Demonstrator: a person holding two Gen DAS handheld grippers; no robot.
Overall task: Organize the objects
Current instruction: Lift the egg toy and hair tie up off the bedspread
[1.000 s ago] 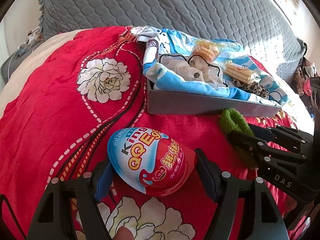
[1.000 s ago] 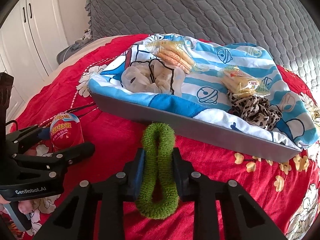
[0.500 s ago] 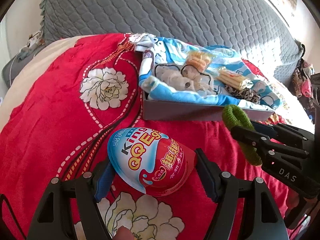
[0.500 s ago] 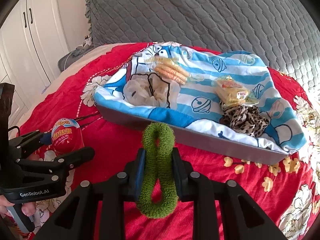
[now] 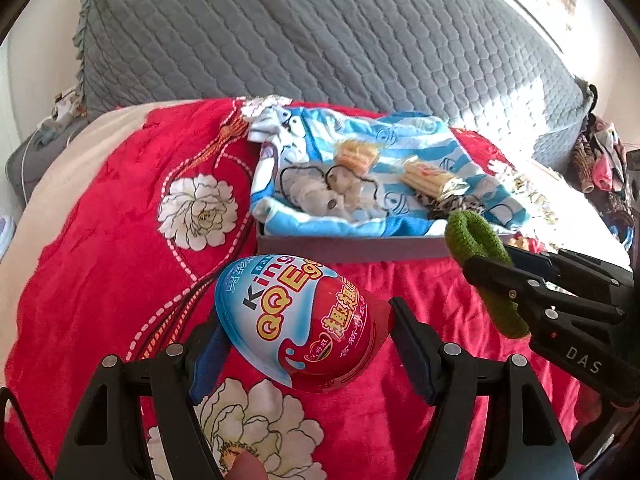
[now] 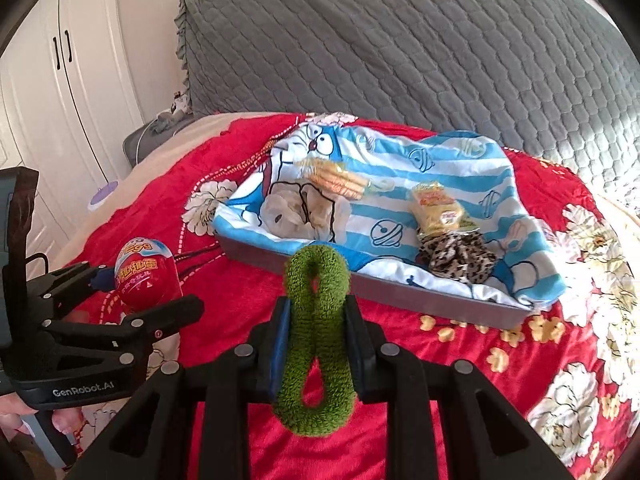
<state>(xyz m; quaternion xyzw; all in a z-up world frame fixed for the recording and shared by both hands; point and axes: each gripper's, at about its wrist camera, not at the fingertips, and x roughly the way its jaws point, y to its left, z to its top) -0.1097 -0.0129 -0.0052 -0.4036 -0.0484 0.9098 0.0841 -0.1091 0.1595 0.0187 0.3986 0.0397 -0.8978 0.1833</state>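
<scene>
My left gripper (image 5: 306, 330) is shut on a red and blue QQ Egg candy egg (image 5: 296, 320) and holds it above the red bedspread; it also shows in the right wrist view (image 6: 144, 276). My right gripper (image 6: 316, 316) is shut on a green fuzzy scrunchie (image 6: 316, 340), held up in front of the grey tray (image 6: 372, 284). The scrunchie shows at the right of the left wrist view (image 5: 480, 264). The tray (image 5: 352, 246) is lined with a blue cartoon towel (image 6: 440, 168) and holds a beige scrunchie (image 6: 304, 212), a leopard scrunchie (image 6: 456, 256) and two snack packets (image 6: 436, 206).
A red floral bedspread (image 5: 100, 240) covers the bed. A grey quilted headboard (image 6: 400, 48) stands behind the tray. White wardrobe doors (image 6: 52, 80) are at the left. Clothes (image 5: 600, 160) are piled at the far right.
Both grippers have risen and pulled back from the tray, each still gripping its object. The tray looks smaller and farther away in both views.
</scene>
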